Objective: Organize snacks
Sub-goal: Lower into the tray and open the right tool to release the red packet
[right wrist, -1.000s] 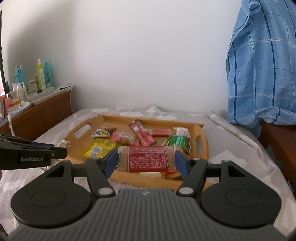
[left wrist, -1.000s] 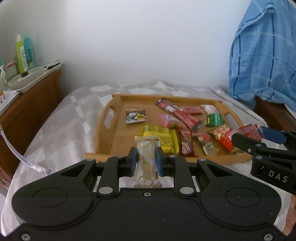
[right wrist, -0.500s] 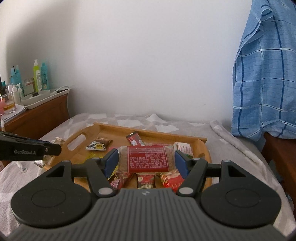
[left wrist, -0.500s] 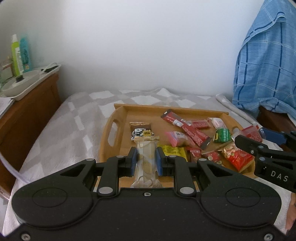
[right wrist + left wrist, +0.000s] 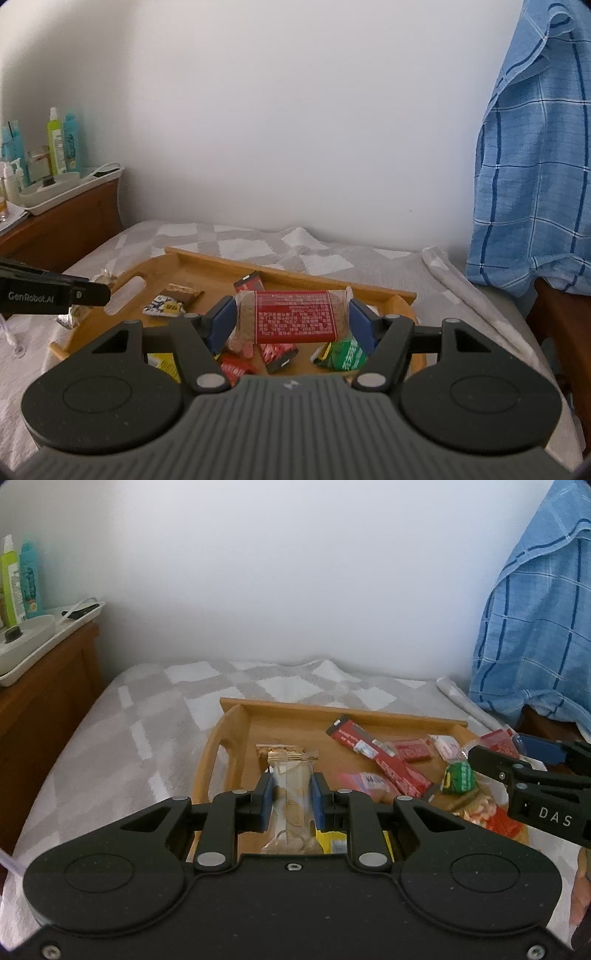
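A wooden tray [image 5: 236,716] [image 5: 207,258] on the bed holds several snack packets. My left gripper [image 5: 292,794] is shut on a white and gold wafer bar [image 5: 293,779], held upright over the tray's near left part. My right gripper [image 5: 291,319] is shut on a red-labelled clear packet [image 5: 295,314], held crosswise over the tray's near right part; it also shows in the left wrist view [image 5: 517,760]. A long red bar [image 5: 376,753], a green packet [image 5: 460,777] [image 5: 343,354] and a black and yellow packet [image 5: 164,304] lie in the tray.
The bed has a grey and white checked blanket [image 5: 147,716]. A wooden nightstand [image 5: 40,686] at the left carries a white tray with bottles [image 5: 62,144]. A blue plaid shirt [image 5: 535,184] hangs at the right over wooden furniture.
Both grippers have moved forward over the tray with their snacks still held. The tray now looks nearer and its near part is hidden under the grippers.
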`<action>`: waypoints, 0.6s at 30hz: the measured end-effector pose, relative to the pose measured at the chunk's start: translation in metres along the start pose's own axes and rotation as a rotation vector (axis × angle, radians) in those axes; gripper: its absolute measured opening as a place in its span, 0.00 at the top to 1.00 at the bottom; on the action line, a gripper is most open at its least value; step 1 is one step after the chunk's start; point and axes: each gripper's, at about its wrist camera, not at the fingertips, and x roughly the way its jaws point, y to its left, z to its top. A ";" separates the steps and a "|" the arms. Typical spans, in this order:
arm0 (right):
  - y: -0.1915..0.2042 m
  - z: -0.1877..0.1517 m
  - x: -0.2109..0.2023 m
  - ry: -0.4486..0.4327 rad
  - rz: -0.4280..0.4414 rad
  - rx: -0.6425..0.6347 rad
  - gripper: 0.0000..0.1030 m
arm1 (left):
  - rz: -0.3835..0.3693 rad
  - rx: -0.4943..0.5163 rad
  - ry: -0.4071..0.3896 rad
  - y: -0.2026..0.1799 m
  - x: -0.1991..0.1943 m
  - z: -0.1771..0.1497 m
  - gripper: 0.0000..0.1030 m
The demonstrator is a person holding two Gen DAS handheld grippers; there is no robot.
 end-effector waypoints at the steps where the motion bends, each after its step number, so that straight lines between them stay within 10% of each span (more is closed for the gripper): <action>1: -0.001 0.003 0.005 0.007 0.004 0.008 0.31 | -0.001 -0.003 0.005 0.001 0.005 0.003 0.80; 18: -0.020 0.019 0.114 0.140 0.012 0.119 0.31 | -0.018 0.003 0.050 -0.001 0.111 0.047 0.80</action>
